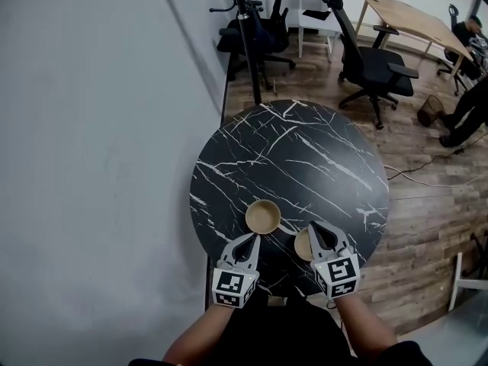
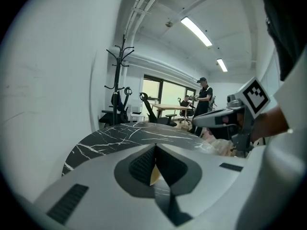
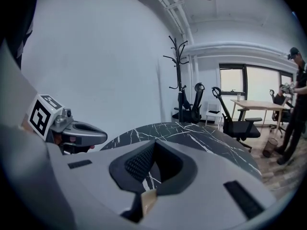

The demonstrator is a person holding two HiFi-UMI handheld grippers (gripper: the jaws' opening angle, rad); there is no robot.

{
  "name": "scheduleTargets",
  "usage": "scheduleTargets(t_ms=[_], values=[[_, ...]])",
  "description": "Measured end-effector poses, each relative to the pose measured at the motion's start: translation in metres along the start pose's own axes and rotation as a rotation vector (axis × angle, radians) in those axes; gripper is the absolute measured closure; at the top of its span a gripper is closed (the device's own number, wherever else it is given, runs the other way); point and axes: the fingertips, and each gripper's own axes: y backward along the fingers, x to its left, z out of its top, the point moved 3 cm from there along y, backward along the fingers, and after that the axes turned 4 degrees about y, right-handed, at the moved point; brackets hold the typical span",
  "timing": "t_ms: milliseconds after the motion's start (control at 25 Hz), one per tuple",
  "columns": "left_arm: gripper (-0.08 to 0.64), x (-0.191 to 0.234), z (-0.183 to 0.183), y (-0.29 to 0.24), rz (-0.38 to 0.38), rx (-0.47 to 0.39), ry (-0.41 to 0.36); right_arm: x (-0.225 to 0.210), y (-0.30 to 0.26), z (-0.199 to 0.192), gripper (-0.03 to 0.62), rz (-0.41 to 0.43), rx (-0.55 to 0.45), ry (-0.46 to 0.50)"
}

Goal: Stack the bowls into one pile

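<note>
Head view: one bowl (image 1: pixel 263 216) sits on the desk (image 1: pixel 305 151) just ahead of the left tool (image 1: pixel 250 239). A second bowl (image 1: pixel 302 244) lies nearby, partly under the right tool (image 1: pixel 315 229). Both tools are pinched closed and empty. The bowls sit apart, so the pile looks yet to be built.

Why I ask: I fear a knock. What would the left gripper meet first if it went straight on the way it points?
Probably the tan bowl just ahead of the shut left gripper. Depth is unclear, so it could instead pass over the rim.
</note>
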Motion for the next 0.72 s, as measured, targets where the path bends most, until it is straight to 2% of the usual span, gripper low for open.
scheduleTargets(t_ms=[160,320,400,520,720], values=[[0.546,0.023,-0.012,-0.005,0.060,0.052,0.038,0.006,-0.004,0.001,0.583,0.005,0.003,0.008],[0.543,0.039,-0.027,-0.011,0.105,0.118,0.040,0.011,-0.004,-0.005,0.583,0.010,0.028,0.018],[0.475,0.047,-0.035,-0.018,0.103,0.163,0.047,0.014,-0.006,-0.010,0.583,0.013,0.042,0.025],[0.432,0.064,-0.048,-0.032,0.107,0.224,0.065,0.017,-0.010,-0.018,0.583,0.019,0.065,0.033],[0.337,0.082,-0.072,-0.058,0.063,0.355,0.172,0.023,-0.019,-0.026,0.583,0.026,0.094,0.048]])
